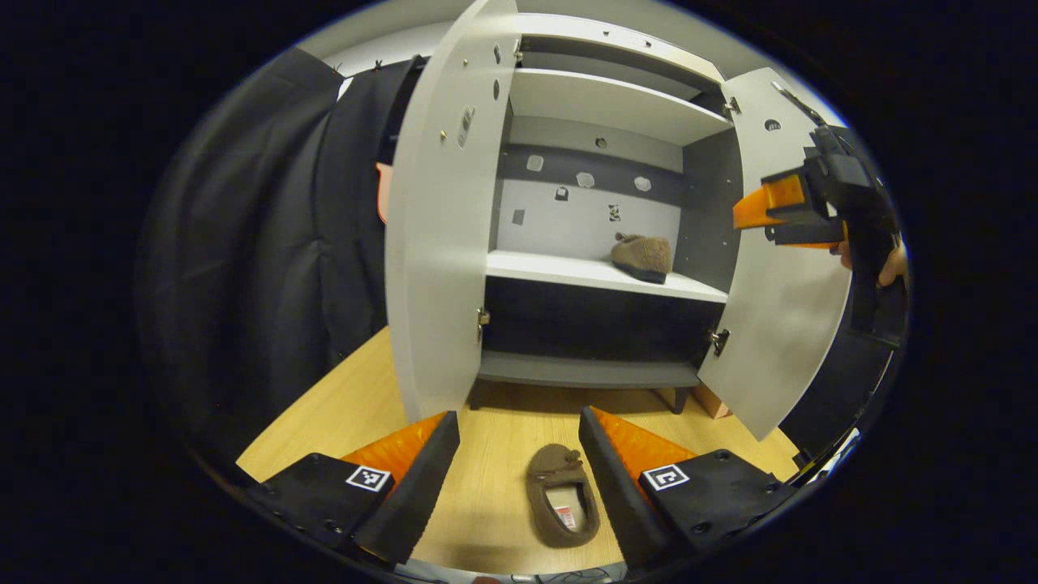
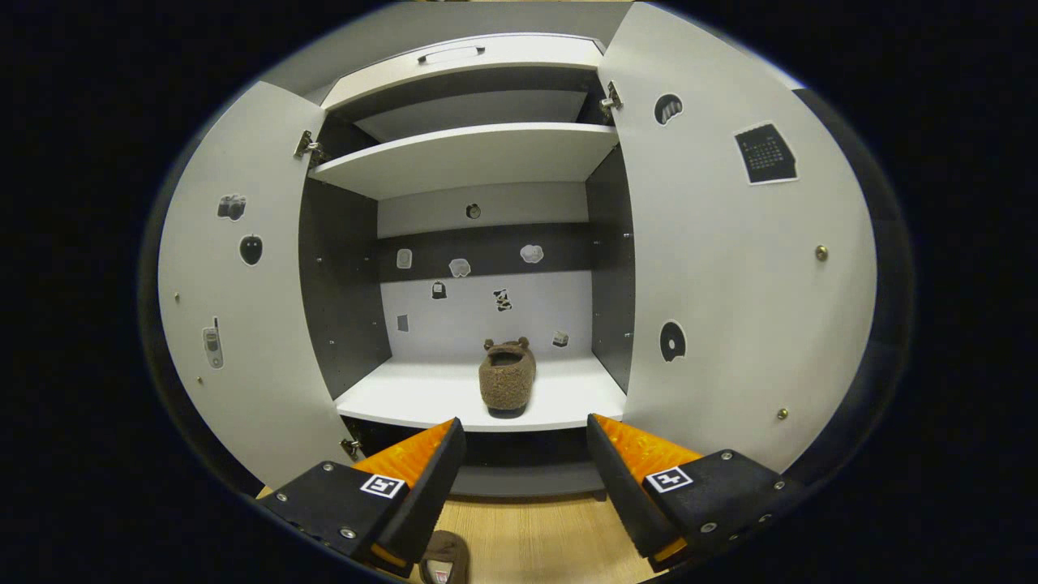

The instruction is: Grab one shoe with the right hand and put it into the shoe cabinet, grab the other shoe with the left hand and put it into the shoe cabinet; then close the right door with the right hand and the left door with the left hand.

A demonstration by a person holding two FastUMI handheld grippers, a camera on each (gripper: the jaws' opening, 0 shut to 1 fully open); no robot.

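Note:
A brown fuzzy slipper (image 1: 561,495) lies on the wooden floor between the fingers of my left gripper (image 1: 519,474), which is open and hovers above it. The second slipper (image 1: 642,255) rests on the cabinet's middle shelf (image 1: 559,272), toward its right side; in the right gripper view that slipper (image 2: 507,377) sits straight ahead. My right gripper (image 2: 525,470) is open and empty, held in front of the shelf. From the left gripper view, the right gripper (image 1: 778,212) shows at the right, level with the shelf, by the right door (image 1: 787,324). Both doors stand open.
The left door (image 1: 442,227) swings out toward me; black cloth hangs to its left. Door insides (image 2: 730,284) carry small stickers. An upper shelf (image 2: 470,154) and a dark lower compartment (image 1: 592,324) are bare. The floor slipper's edge (image 2: 444,560) peeks below my right fingers.

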